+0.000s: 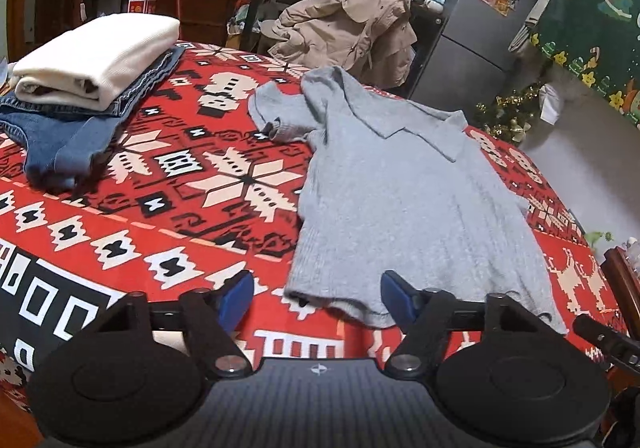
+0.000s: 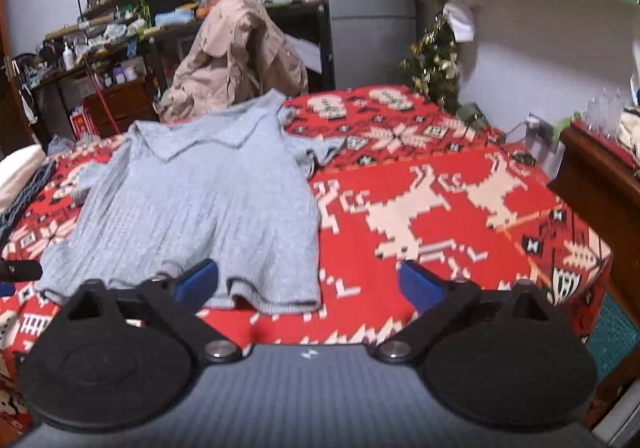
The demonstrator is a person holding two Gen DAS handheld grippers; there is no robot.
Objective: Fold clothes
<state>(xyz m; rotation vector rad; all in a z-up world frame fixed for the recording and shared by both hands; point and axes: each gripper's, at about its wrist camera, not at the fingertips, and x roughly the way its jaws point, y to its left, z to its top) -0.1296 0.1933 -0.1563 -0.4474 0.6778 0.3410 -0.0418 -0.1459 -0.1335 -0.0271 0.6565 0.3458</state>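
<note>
A grey ribbed knit shirt [image 1: 400,187] with a collar lies spread flat on the red patterned blanket [image 1: 180,187], collar away from me and hem toward me. My left gripper [image 1: 317,296] is open at the hem's left corner, which lies between the blue fingertips [image 1: 240,294] without either pad touching it. In the right wrist view the same shirt [image 2: 200,199] fills the left half. My right gripper [image 2: 310,284] is open over the hem's right corner, and its left fingertip [image 2: 200,280] rests above the cloth.
A folded white garment [image 1: 100,55] sits on folded jeans [image 1: 60,135] at the blanket's far left. A beige jacket [image 2: 240,55] hangs over a chair behind the bed. A wooden cabinet [image 2: 600,183] stands close at the right, and a silver fridge [image 1: 480,27] is behind.
</note>
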